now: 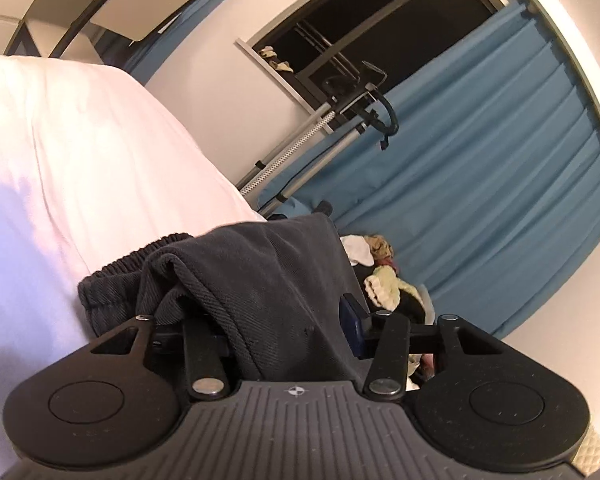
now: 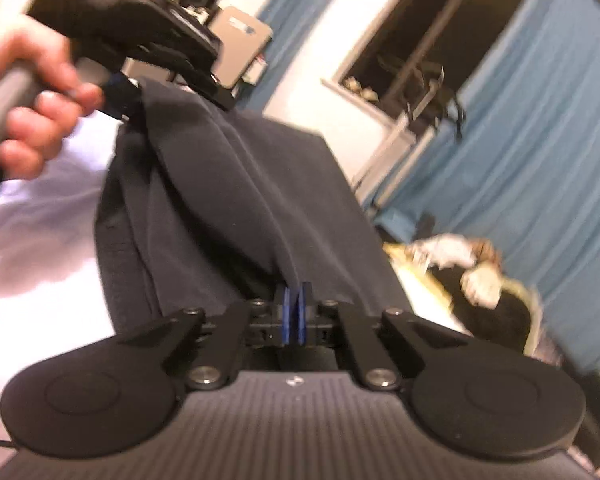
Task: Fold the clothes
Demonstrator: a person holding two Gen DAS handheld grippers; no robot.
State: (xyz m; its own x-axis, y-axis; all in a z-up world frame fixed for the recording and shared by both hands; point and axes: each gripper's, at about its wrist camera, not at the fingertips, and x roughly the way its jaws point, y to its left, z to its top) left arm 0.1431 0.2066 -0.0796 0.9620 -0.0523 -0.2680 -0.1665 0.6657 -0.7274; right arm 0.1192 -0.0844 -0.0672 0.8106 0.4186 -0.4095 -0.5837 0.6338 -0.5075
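Note:
A dark grey garment (image 1: 268, 272) with an elastic waistband (image 1: 116, 276) lies on a white sheet (image 1: 80, 160). My left gripper (image 1: 284, 320) is shut on a thick bunch of it, and the cloth fills the gap and hides the left finger. In the right wrist view the same garment (image 2: 228, 200) stretches from that gripper's blue pad (image 2: 118, 94), held by a person's hand (image 2: 32, 92), down to my right gripper (image 2: 296, 312). The right gripper's blue pads are pinched together on a fold of the cloth.
A pile of mixed clothes (image 1: 384, 276) sits beyond the bed's right edge, also in the right wrist view (image 2: 480, 276). Blue curtains (image 1: 500, 180) hang behind it. A metal stand (image 1: 340, 120) leans below a dark window (image 1: 380, 20). The white sheet (image 2: 40, 220) spreads to the left.

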